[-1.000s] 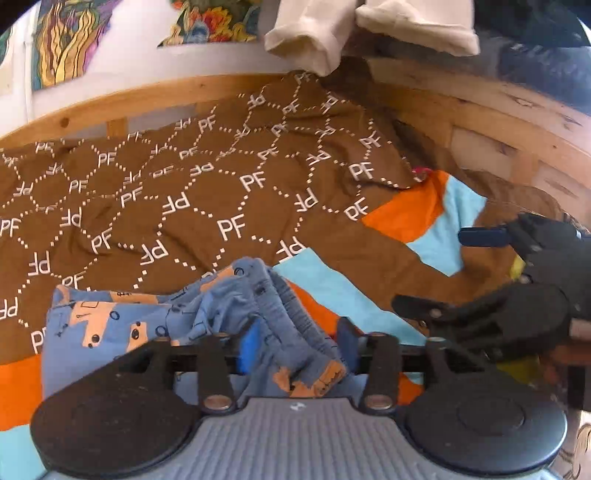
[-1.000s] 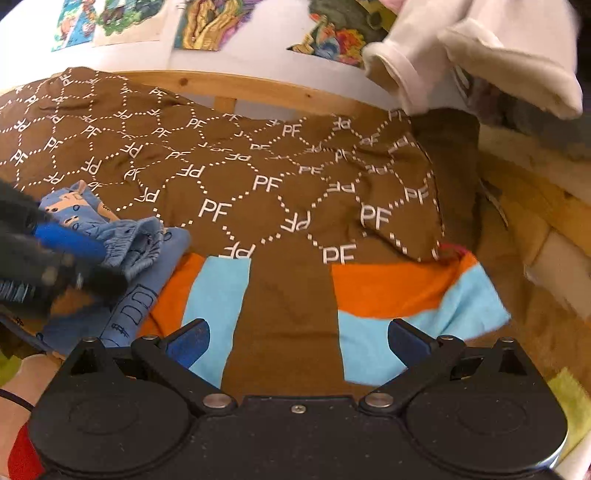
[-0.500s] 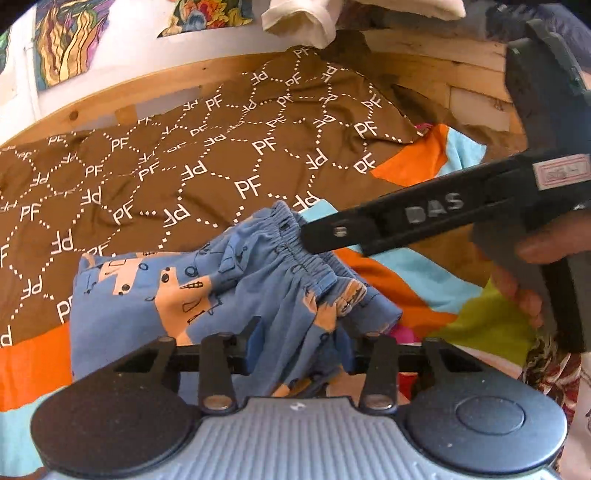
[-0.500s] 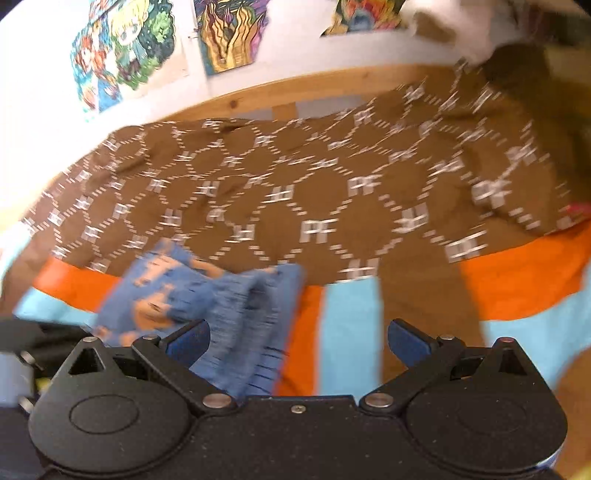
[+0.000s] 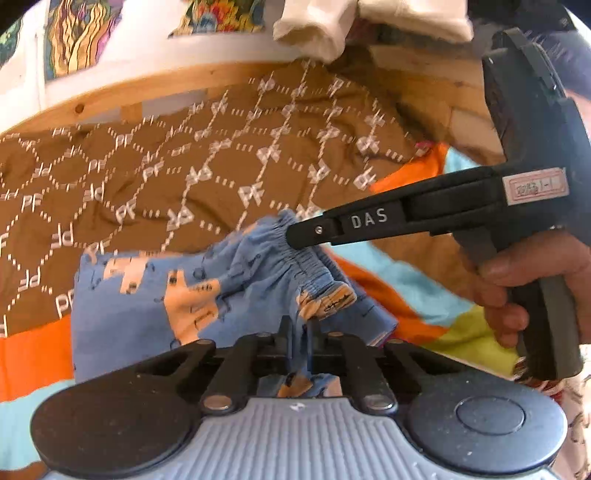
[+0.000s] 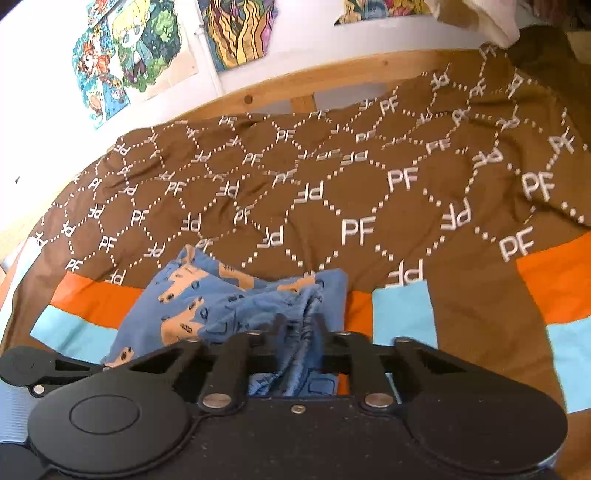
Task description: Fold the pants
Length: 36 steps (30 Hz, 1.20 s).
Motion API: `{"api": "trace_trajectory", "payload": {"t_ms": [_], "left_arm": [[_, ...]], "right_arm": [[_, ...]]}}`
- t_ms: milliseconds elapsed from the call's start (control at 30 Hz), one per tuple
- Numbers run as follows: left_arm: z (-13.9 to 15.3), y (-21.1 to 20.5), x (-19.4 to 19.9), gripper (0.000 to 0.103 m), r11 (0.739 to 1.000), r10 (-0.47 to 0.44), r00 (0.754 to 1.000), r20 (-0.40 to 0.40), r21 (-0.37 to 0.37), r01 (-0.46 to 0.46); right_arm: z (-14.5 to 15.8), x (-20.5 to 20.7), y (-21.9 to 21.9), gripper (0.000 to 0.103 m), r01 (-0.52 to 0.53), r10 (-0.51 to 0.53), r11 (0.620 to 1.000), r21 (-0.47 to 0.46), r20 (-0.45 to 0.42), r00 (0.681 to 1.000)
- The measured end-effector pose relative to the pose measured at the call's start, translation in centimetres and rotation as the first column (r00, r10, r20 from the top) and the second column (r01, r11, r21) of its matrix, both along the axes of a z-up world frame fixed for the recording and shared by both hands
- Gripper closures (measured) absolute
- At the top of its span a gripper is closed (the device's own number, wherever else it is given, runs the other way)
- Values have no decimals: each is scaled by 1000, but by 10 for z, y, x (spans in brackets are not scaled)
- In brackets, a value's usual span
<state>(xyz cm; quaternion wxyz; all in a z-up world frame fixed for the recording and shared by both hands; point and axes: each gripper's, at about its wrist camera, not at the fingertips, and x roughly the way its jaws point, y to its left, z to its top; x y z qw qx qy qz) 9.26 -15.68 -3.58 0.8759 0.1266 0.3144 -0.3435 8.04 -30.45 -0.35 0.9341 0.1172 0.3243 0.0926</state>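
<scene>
Small blue pants (image 5: 147,295) with orange car prints lie bunched on the bed. My left gripper (image 5: 298,328) is shut on a fold of them near the waistband. My right gripper (image 6: 299,328) is shut on the elastic waistband; it also shows from the side in the left wrist view (image 5: 295,236), coming in from the right with its tips pinching the gathered band. The pants (image 6: 207,302) spread away to the left of both grippers. The cloth between the two grips is crumpled.
A brown "PF" patterned blanket (image 6: 332,192) with orange and light blue bands covers the bed. A wooden bed rail (image 6: 332,77) and a postered wall (image 6: 129,55) stand behind. Cream clothes (image 5: 332,22) hang at the back right.
Both grippers closed on the pants: the left narrowed onto the fold, and the right swung in from the right and shut on the waistband. The pants are pulled up slightly.
</scene>
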Motion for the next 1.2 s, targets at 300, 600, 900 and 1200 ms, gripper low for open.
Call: {"api": "trace_trajectory", "payload": {"t_ms": [300, 600, 900, 1200], "left_arm": [[-17, 7, 13, 88, 997, -13, 989, -149, -75, 2], [6, 55, 20, 59, 962, 53, 961, -270, -245, -122], [-2, 107, 19, 59, 916, 287, 897, -335, -178, -359], [-4, 91, 9, 51, 953, 250, 928, -276, -98, -286]], "right_arm": [[-6, -6, 0, 86, 48, -53, 991, -122, -39, 998], [12, -22, 16, 51, 23, -15, 986, -165, 45, 999], [16, -35, 38, 39, 50, -32, 959, -280, 69, 997], [5, -37, 63, 27, 33, -31, 925, -378, 12, 999]]}}
